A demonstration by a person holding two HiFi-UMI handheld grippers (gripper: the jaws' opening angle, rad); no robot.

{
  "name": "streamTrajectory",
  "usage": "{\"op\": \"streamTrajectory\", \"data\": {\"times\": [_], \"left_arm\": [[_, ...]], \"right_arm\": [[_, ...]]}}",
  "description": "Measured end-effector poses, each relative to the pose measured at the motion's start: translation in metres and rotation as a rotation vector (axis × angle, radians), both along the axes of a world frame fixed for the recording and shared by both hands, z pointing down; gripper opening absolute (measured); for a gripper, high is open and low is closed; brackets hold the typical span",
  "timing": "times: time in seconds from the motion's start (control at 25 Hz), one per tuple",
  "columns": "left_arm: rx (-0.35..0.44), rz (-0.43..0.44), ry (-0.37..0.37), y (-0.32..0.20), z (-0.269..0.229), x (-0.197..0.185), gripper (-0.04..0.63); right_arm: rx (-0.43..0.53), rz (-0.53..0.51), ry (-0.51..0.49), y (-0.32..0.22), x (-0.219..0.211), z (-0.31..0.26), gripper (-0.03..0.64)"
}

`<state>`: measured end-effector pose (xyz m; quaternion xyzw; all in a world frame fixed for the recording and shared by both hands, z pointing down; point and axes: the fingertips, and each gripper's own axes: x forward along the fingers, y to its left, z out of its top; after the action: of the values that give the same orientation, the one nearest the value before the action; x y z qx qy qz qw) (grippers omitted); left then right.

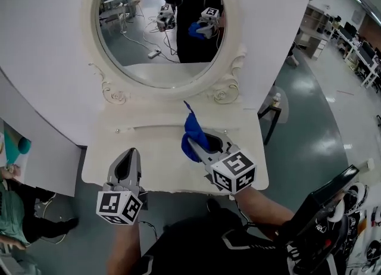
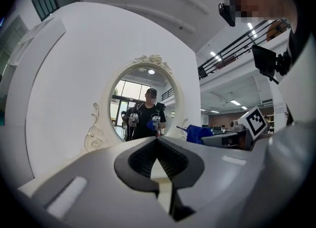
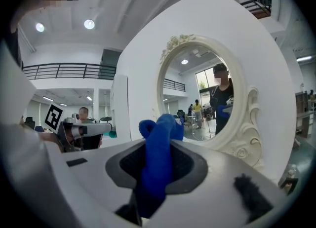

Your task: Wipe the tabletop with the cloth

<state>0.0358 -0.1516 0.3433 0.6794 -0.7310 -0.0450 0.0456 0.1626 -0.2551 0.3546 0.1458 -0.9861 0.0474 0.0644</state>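
Seemingly the person is lining up for a stroke rather than rubbing yet. At the left, the left gripper [image 1: 130, 155] is hovering over the near-left part of the tabletop [image 1: 161, 166] with its jaws pressed together on nothing. It is playing no part in the wipe and would do best keeping clear of the path. Toward the middle, the cloth [image 1: 194, 130] is standing up in a bunch above the tabletop. It is pinched in the right gripper [image 1: 191, 144], whose jaws are clamping its midsection. Whether any fold is touching the surface cannot be told.

For a good wipe, the person would probably need to tip the right gripper down so that the loose lower fold is lying flat on the top. Long overlapping passes would then suit, pressing lightly so that fabric and not the jaw tips is meeting the surface, and stopping short of the mirror's base.

As for materials, the tabletop is looking smooth, hard and plain white, with curved front corners. The cloth is showing a deep blue, soft, fleecy nap and is folding in thick rolls, so it should drape and glide easily. Behind, the oval mirror [image 1: 161, 18] is sitting in a cream frame [image 1: 113, 92] with carved scrolls, rigid and smooth.
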Motion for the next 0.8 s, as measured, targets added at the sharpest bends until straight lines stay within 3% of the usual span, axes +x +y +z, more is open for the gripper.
{"op": "streamTrajectory", "data": {"times": [0.8], "left_arm": [[0.015, -0.039, -0.013, 0.013, -0.003, -0.012, 0.008]], "right_arm": [[0.007, -0.014, -0.002, 0.005, -0.017, -0.010, 0.098]]}}
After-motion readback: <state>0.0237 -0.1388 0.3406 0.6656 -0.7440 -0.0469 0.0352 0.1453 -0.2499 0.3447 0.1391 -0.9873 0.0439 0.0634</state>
